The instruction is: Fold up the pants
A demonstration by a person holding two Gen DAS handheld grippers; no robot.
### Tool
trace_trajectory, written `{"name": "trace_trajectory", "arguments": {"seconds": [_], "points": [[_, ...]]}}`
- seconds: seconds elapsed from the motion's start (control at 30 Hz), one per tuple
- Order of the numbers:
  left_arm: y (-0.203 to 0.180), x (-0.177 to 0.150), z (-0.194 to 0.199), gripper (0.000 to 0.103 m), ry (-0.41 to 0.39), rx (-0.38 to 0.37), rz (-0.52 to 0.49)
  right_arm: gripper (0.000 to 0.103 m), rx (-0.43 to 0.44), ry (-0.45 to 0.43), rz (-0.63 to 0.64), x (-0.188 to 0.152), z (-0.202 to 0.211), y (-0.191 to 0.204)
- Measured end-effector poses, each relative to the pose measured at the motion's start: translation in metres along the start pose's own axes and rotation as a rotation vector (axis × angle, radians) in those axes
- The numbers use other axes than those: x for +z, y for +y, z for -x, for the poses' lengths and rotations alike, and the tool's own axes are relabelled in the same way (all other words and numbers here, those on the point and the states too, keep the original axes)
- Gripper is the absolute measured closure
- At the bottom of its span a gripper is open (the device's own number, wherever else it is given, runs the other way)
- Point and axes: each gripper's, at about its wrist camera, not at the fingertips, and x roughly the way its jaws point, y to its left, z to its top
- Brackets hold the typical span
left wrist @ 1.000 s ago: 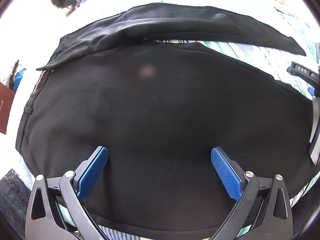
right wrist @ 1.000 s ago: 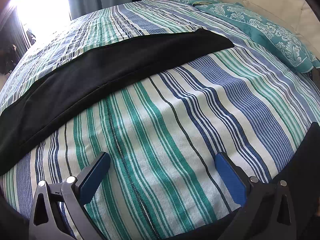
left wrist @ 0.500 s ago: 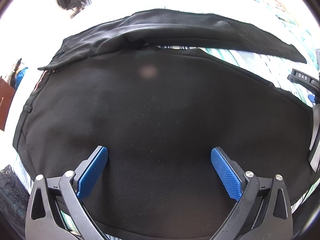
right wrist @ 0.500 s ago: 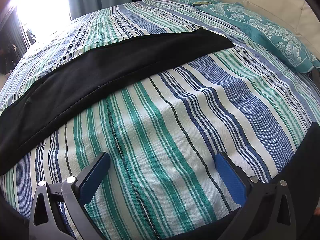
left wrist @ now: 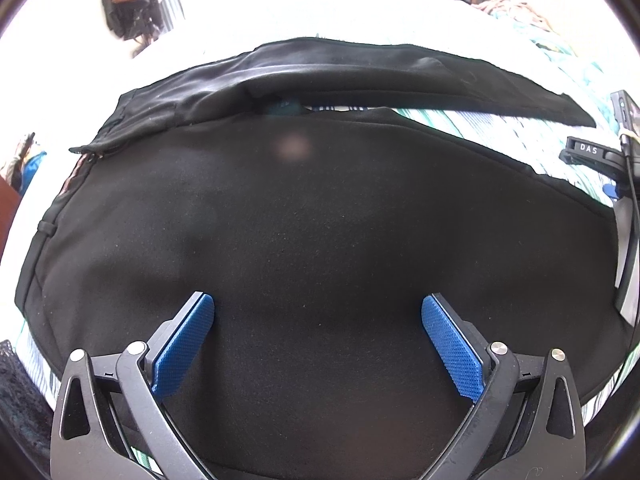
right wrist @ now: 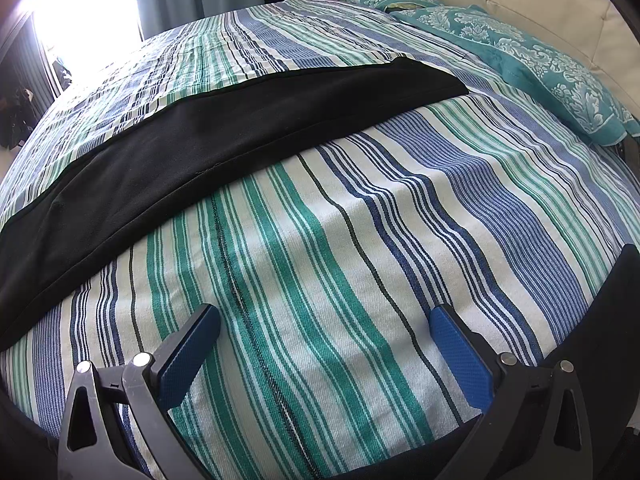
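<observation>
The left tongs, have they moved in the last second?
Yes, slightly. Against the black pants, the left tongs have drifted back: the far leg and waistband sit lower in view, with more room showing above.

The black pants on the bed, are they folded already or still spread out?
Spread out, not folded. The black pants lie flat on the striped bedspread, both legs apart with stripes visible between them. Both tools are open, holding nothing.

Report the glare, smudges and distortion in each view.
Left wrist view: bedspread beyond the black pants blown out white; pale smudge on the lens. Right wrist view: window overexposed top left; fisheye bows the bedspread stripes.
</observation>
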Motion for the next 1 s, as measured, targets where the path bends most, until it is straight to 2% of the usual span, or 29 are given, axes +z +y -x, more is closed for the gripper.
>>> {"name": "trace_trajectory", "arguments": {"seconds": [0.47, 1.0], "points": [[0.0001, -0.0037, 0.0042, 0.000, -0.015, -0.025, -0.019, 0.000, 0.000, 0.000, 0.000, 0.0001, 0.0002, -0.0001], [-0.0023, -0.0046, 0.0036, 0.000, -0.024, -0.013, -0.017, 0.000, 0.000, 0.000, 0.000, 0.0001, 0.0002, -0.0001]]}}
